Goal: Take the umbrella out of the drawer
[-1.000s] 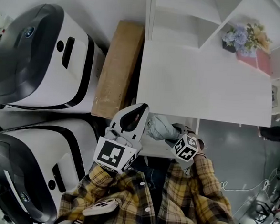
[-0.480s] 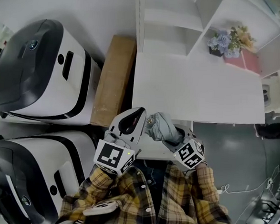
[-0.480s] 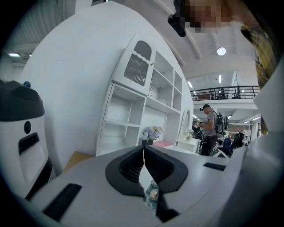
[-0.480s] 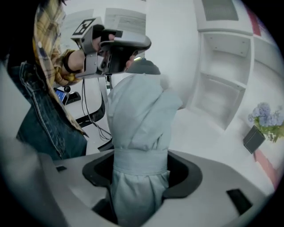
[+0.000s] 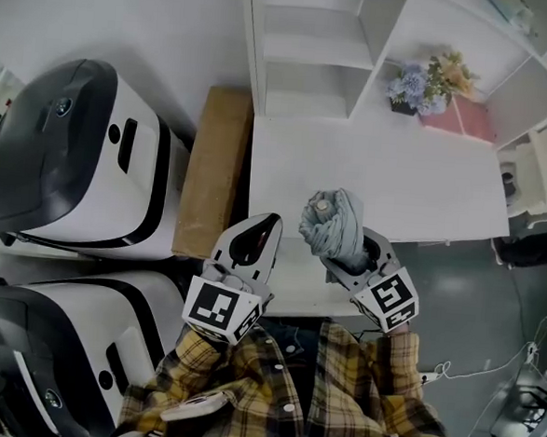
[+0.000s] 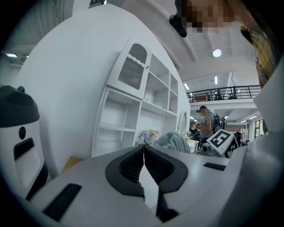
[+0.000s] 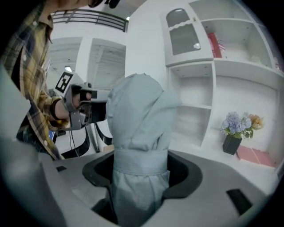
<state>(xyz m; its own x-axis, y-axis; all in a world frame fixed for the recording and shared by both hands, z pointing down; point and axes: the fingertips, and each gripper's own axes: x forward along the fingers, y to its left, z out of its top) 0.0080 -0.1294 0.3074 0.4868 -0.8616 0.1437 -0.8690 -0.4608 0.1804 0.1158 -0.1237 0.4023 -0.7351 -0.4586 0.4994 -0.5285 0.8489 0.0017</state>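
Our right tool point(image 5: 347, 257) is clenched around the folded grey umbrella point(image 5: 332, 224), gripping it just below its strap. We hold the bundle upright over the near edge of the white counter point(image 5: 416, 185). Our left tool point(image 5: 265, 229) hangs just beside it near the counter's near-left corner, jaws pressed together on nothing.

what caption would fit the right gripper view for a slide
Right gripper clamps a folded grey umbrella, white shelves and flowers behind it.
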